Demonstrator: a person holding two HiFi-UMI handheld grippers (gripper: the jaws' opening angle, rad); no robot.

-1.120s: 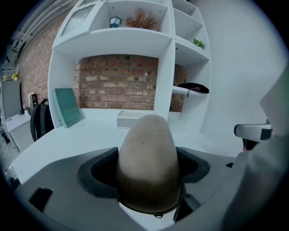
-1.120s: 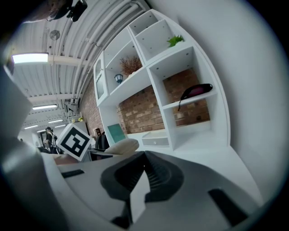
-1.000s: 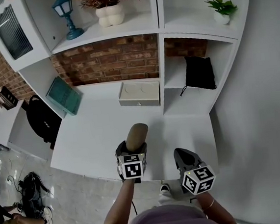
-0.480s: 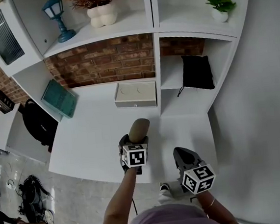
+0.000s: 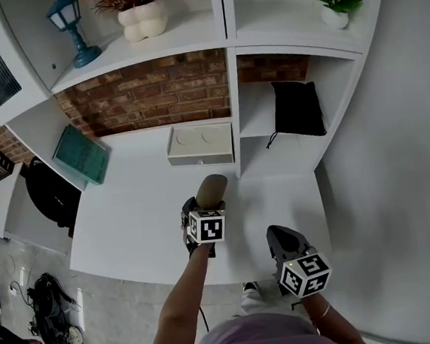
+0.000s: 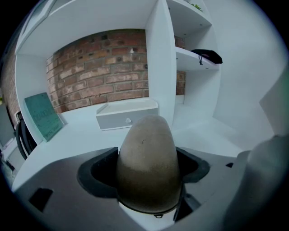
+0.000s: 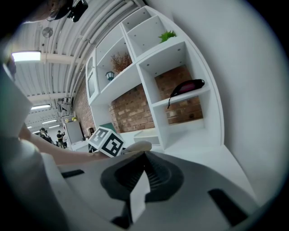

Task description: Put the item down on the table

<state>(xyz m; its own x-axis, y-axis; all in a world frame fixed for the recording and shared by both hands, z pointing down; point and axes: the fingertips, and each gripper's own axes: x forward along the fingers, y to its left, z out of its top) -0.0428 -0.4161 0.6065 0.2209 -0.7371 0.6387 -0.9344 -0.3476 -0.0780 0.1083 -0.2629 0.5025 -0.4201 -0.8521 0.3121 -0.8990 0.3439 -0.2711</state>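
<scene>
A tan, egg-shaped item [image 5: 211, 191] [image 6: 147, 158] is clamped between the black jaws of my left gripper [image 5: 207, 206] [image 6: 146, 169], and its rounded tip points toward the shelving. It hangs over the middle of the white table [image 5: 129, 221]. My right gripper [image 5: 284, 242] [image 7: 143, 178] sits lower right near the table's front edge, its jaws pressed together with nothing between them. In the right gripper view the left gripper's marker cube [image 7: 106, 141] and the tan item [image 7: 137, 146] show beyond the jaws.
A white drawer box [image 5: 200, 145] [image 6: 128, 115] sits at the back against the brick wall. A teal board [image 5: 81, 154] [image 6: 43, 116] leans at the left. A black pouch [image 5: 298, 109] lies on the right shelf. Lamp [image 5: 69, 29], vase [image 5: 142, 19] and small plant [image 5: 335, 6] stand on upper shelves.
My left gripper with the tan item has moved forward over the table, toward the drawer box. The right gripper has stayed in place.
</scene>
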